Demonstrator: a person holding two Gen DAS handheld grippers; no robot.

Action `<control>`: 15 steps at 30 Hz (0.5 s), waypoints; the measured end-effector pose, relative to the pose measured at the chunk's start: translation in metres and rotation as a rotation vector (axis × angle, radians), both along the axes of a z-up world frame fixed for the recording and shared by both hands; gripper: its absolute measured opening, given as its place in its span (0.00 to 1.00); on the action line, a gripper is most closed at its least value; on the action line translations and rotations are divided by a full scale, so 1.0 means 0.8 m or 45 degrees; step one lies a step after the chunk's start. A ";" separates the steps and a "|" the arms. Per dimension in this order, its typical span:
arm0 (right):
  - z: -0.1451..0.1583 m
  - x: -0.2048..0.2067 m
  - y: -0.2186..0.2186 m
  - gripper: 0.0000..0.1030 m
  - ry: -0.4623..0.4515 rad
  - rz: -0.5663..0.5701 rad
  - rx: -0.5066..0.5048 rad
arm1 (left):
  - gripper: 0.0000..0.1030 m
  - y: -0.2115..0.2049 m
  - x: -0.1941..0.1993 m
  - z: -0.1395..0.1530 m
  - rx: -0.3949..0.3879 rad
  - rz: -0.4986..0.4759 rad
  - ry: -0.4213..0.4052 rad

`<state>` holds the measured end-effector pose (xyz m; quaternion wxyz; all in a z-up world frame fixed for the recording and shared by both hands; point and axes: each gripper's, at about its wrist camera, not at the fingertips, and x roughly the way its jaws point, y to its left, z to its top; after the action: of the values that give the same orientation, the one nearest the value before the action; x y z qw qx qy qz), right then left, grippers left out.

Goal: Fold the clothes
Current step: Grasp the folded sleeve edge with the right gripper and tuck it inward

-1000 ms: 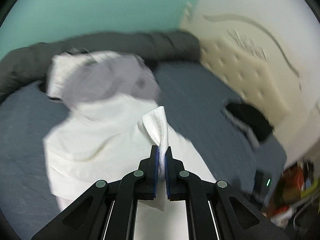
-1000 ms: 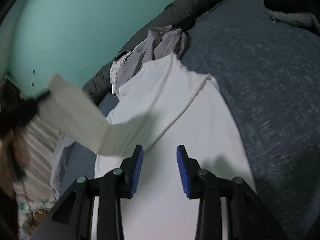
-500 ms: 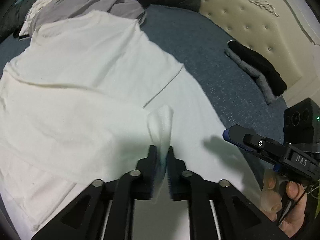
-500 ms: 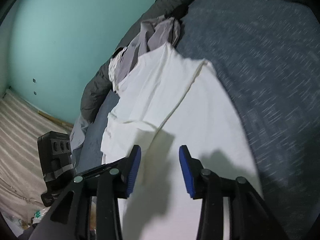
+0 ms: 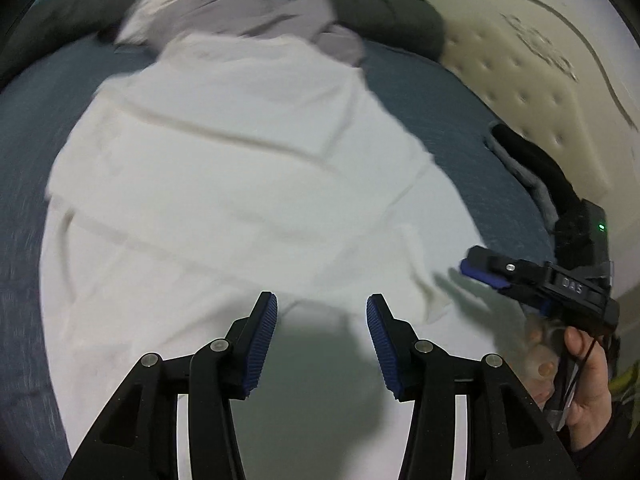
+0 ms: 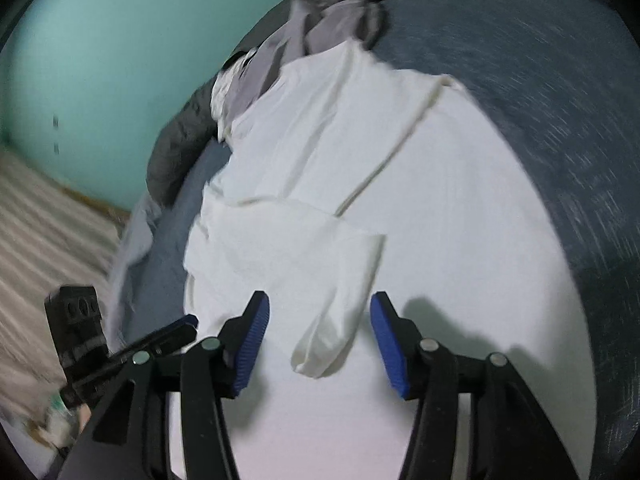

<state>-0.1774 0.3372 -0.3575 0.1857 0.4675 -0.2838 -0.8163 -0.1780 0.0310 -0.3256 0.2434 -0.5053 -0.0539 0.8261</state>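
One white garment (image 5: 248, 184) lies spread flat on the blue bed (image 5: 452, 120), its far end toward the edge where a grey garment (image 5: 280, 12) and a dark rolled quilt (image 5: 384, 12) are bunched. A sleeve (image 6: 332, 320) is laid inward across the body, its cuff pointing at the near edge of the bed. The cloth reads as light, limp and non-slippery: it should drape and wrinkle freely, hold no shape of its own, and follow whichever edge is lifted. Hems, cuff and shoulder seam appear the soundest places to pinch, since a doubled edge gives the pads more to bite on. The left claw (image 5: 322, 336) has just been opening; its jaws stand well apart above the fabric, with nothing between them. The right claw (image 6: 318, 336) has likewise just been opening; the sleeve's cuff lies between its pads but neither pad presses on it. A dark garment (image 5: 536, 168) rests near the padded headboard (image 5: 532, 80).
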 end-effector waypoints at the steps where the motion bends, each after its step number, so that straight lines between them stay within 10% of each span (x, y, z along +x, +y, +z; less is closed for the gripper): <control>1: 0.001 -0.001 -0.010 0.52 0.000 0.021 0.049 | 0.49 -0.012 0.002 -0.004 0.010 0.026 -0.008; 9: -0.018 0.003 -0.077 0.52 -0.036 0.108 0.590 | 0.49 -0.079 0.033 -0.010 0.096 0.180 0.067; 15: -0.018 0.024 -0.042 0.42 -0.061 -0.067 0.690 | 0.49 -0.120 0.060 -0.024 0.182 0.264 0.106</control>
<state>-0.1580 0.3035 -0.3718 0.0257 0.5119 -0.0714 -0.8557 -0.1301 -0.0647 -0.3447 0.1941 -0.4437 -0.1546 0.8611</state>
